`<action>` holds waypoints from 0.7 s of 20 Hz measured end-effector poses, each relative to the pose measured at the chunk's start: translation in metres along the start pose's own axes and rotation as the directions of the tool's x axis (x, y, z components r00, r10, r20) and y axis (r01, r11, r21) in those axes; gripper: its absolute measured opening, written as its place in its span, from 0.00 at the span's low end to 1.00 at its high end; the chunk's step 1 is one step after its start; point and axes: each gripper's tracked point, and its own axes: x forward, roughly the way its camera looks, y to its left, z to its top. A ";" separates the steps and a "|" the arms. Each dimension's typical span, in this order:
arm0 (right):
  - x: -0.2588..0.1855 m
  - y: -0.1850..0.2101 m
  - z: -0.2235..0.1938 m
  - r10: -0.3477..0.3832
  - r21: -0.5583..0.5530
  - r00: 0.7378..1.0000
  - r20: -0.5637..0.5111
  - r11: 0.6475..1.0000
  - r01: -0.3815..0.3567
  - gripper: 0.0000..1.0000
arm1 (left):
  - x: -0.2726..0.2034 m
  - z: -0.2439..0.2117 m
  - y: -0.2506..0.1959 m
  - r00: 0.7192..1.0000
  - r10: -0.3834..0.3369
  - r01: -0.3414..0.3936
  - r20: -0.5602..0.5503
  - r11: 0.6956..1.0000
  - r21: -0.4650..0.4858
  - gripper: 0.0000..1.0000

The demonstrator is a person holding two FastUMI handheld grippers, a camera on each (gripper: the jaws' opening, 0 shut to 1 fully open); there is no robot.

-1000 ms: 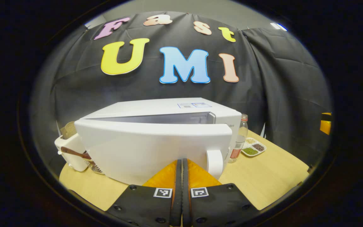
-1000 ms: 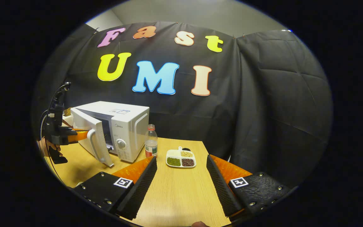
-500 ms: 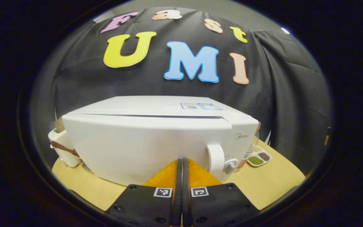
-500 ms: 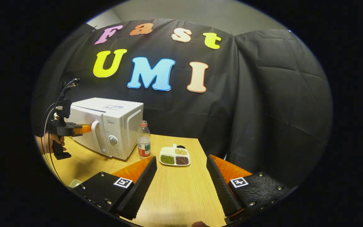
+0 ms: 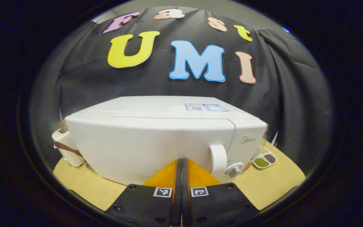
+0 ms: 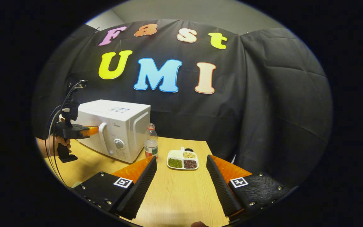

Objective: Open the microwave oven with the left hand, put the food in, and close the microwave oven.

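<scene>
Your pale wooden table [image 6: 175, 195] stands before the black cloth wall. The boxy, smooth white microwave oven [image 5: 156, 138] sits on it, door closed. Your left gripper [image 5: 181, 162] is clenched, tips against the door; your right gripper [image 6: 181, 164] stays spread, holding nothing.

The microwave [image 5: 156, 138] front carries the brand "Midea" beside its handle.
</scene>
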 end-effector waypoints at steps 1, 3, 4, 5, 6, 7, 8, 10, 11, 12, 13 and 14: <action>0.000 0.004 0.002 0.009 0.000 1.000 0.009 1.000 -0.009 0.97 | -0.007 0.009 -0.002 1.000 -0.004 0.005 0.024 1.000 -0.009 0.07; 0.001 0.013 0.009 0.030 0.012 0.999 0.030 0.999 -0.030 0.97 | -0.029 0.024 -0.004 0.998 -0.019 0.019 0.060 1.000 -0.007 0.07; 0.001 0.019 0.013 0.040 0.021 0.998 0.039 0.999 -0.040 0.97 | -0.042 0.032 -0.003 0.997 -0.024 0.025 0.076 1.000 -0.004 0.07; 0.001 0.025 0.016 0.051 0.027 0.998 0.047 0.998 -0.052 0.97 | -0.056 0.039 -0.002 0.995 -0.029 0.029 0.094 1.000 -0.002 0.07; 0.000 0.031 0.020 0.059 0.032 0.997 0.055 0.998 -0.061 0.97 | -0.069 0.047 0.001 0.993 -0.030 0.030 0.113 1.000 0.003 0.07; -0.002 0.036 0.022 0.067 0.035 0.996 0.063 0.997 -0.069 0.97 | -0.082 0.054 0.005 0.991 -0.027 0.026 0.134 1.000 0.011 0.06; -0.004 0.042 0.025 0.075 0.036 0.995 0.072 0.996 -0.078 0.97 | -0.095 0.062 0.009 0.987 -0.027 0.024 0.156 0.999 0.021 0.07; -0.008 0.055 0.030 0.089 0.039 0.992 0.086 0.995 -0.093 0.97 | -0.121 0.072 0.018 0.983 -0.024 0.016 0.182 0.999 0.045 0.07; -0.011 0.060 0.032 0.096 0.042 0.991 0.093 0.994 -0.100 0.97 | -0.135 0.075 0.022 0.980 -0.022 0.012 0.195 0.999 0.052 0.07; -0.013 0.066 0.035 0.102 0.047 0.990 0.101 0.993 -0.107 0.97 | -0.149 0.081 0.025 0.977 -0.023 0.012 0.214 0.998 0.056 0.07; -0.016 0.072 0.037 0.106 0.051 0.988 0.110 0.992 -0.112 0.97 | -0.163 0.085 0.029 0.973 -0.022 0.008 0.230 0.998 0.060 0.07; -0.019 0.078 0.040 0.109 0.053 0.987 0.121 0.992 -0.116 0.97 | -0.175 0.090 0.035 0.970 -0.021 0.005 0.242 0.998 0.067 0.07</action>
